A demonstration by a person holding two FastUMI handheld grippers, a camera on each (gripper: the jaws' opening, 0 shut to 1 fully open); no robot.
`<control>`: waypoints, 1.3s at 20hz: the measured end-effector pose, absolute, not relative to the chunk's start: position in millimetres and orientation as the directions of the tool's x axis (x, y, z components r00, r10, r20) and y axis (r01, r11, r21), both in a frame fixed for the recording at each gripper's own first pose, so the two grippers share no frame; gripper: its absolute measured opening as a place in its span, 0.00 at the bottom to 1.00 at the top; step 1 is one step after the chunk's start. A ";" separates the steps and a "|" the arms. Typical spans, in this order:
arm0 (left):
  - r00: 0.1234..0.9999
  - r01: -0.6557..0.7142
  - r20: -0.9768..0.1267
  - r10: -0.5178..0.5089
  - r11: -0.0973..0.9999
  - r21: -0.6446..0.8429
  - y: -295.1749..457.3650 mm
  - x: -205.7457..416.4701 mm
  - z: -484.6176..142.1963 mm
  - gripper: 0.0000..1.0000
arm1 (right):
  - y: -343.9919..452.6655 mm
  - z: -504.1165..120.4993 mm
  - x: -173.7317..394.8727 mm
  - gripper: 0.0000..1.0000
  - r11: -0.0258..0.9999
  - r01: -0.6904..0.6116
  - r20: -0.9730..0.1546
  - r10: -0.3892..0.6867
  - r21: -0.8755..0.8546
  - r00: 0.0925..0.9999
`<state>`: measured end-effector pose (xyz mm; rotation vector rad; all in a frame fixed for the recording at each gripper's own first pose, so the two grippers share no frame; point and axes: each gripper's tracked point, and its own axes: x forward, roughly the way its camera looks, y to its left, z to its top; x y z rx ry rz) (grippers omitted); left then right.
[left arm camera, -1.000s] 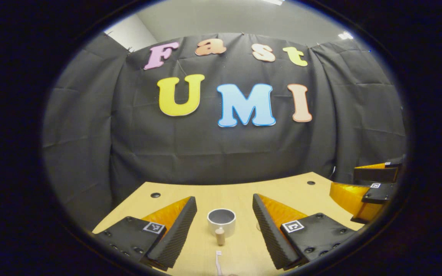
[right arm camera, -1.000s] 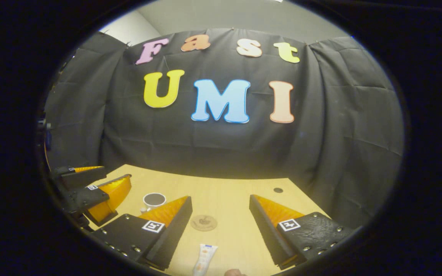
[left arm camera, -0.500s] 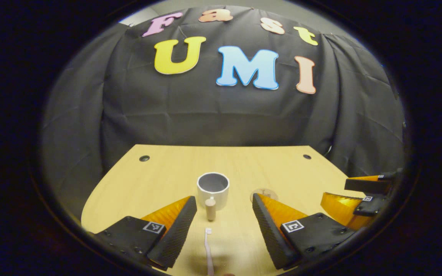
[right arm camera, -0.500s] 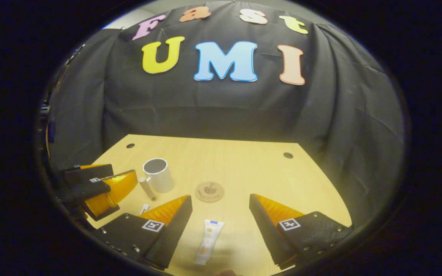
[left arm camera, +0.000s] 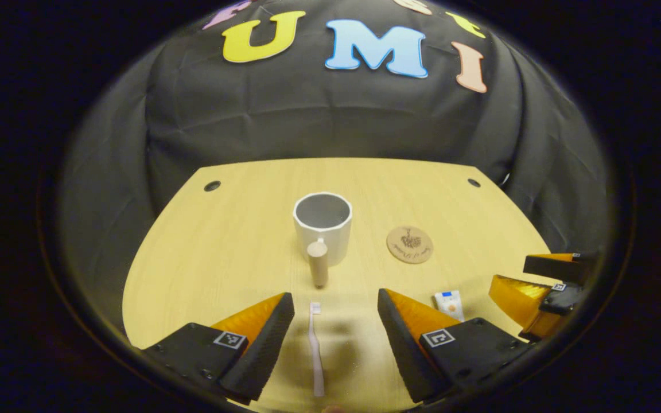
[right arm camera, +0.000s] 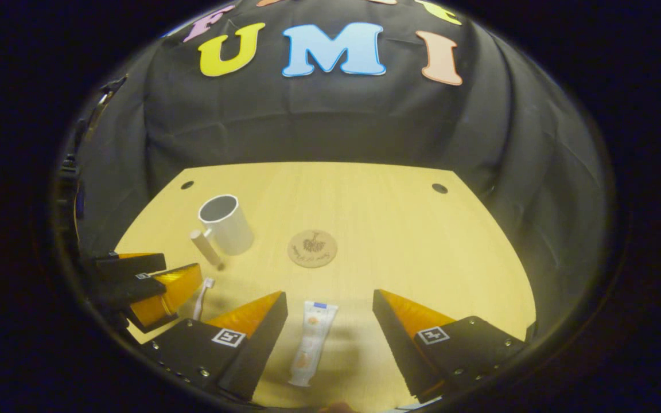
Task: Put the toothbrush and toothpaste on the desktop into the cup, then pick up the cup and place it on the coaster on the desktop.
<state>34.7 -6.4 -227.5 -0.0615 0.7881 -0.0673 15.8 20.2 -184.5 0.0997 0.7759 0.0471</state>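
Note:
A white cup [left arm camera: 323, 228] with a wooden handle stands upright mid-desk, also seen as the cup [right arm camera: 226, 223] in the right gripper view. A pale toothbrush [left arm camera: 314, 344] lies flat between the fingers of my open left gripper [left arm camera: 336, 304], below them on the desk. The white toothpaste tube [right arm camera: 310, 342] lies lengthwise between the fingers of my open right gripper [right arm camera: 330, 301], and its end, the toothpaste [left arm camera: 449, 303], shows in the left gripper view. A round wooden coaster [right arm camera: 312, 248] lies right of the cup, the coaster [left arm camera: 409, 244] bare.
The light wooden desk [left arm camera: 221, 258] has a cable hole [left arm camera: 212, 186] at each far corner. Black cloth hangs behind and around it. The right gripper [left arm camera: 543, 284] shows at the right edge of the left gripper view; the left gripper [right arm camera: 135, 281] shows at the left of the right gripper view.
Both views have tilted down toward the desk. The toothbrush and the toothpaste have come further between the open fingers. Neither object has moved on the desk.

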 end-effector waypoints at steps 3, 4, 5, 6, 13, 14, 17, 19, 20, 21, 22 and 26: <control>0.635 0.036 -0.768 -0.085 0.996 -0.081 -4.4 29.8 -244.0 0.95 | 26.3 -202.9 14.5 0.93 0.994 -0.002 -0.749 0.085 0.112 0.658; 0.613 0.038 -0.786 -0.085 0.996 -0.079 -4.0 28.0 -249.2 0.95 | 27.4 -206.9 15.2 0.92 0.993 -0.001 -0.766 0.091 0.116 0.637; 0.592 0.043 -0.801 -0.086 0.996 -0.076 -2.9 27.5 -255.0 0.95 | 28.2 -213.4 11.8 0.92 0.993 0.001 -0.783 0.094 0.120 0.615; 0.570 0.045 -0.817 -0.082 0.997 -0.069 0.3 27.0 -261.4 0.95 | 29.1 -217.9 10.7 0.92 0.992 0.003 -0.799 0.099 0.124 0.593; 0.382 0.030 -0.920 -0.091 0.996 -0.086 4.5 12.0 -306.5 0.95 | 44.8 -256.3 -1.7 0.93 0.988 -0.015 -0.892 0.145 0.153 0.428; 0.359 0.027 -0.929 -0.091 0.996 -0.087 5.7 9.7 -311.5 0.95 | 47.5 -259.2 -2.3 0.93 0.988 -0.021 -0.900 0.148 0.153 0.409; 0.280 0.014 -0.956 -0.085 0.996 -0.084 9.6 -2.3 -322.6 0.95 | 53.0 -272.1 -8.8 0.93 0.988 -0.017 -0.926 0.152 0.156 0.344; 0.227 0.008 -0.971 -0.078 0.997 -0.078 13.1 -11.4 -330.2 0.96 | 58.7 -280.5 -13.6 0.93 0.985 -0.007 -0.941 0.168 0.173 0.295; 0.207 0.004 -0.975 -0.081 0.997 -0.082 13.6 -14.5 -332.9 0.96 | 60.4 -283.7 -14.7 0.93 0.984 -0.001 -0.945 0.173 0.180 0.278; 0.192 0.002 -0.978 -0.083 0.996 -0.084 14.1 -16.9 -335.3 0.96 | 61.6 -288.2 -16.3 0.93 0.983 0.002 -0.948 0.175 0.182 0.265; 0.179 0.000 -0.981 -0.082 0.997 -0.083 14.8 -18.7 -337.4 0.96 | 61.1 -291.8 -17.8 0.93 0.984 0.004 -0.953 0.172 0.178 0.251; 0.155 0.029 -0.986 -0.066 0.998 -0.062 17.6 -18.1 -340.0 0.95 | 60.1 -300.6 -18.9 0.93 0.985 0.018 -0.964 0.166 0.174 0.206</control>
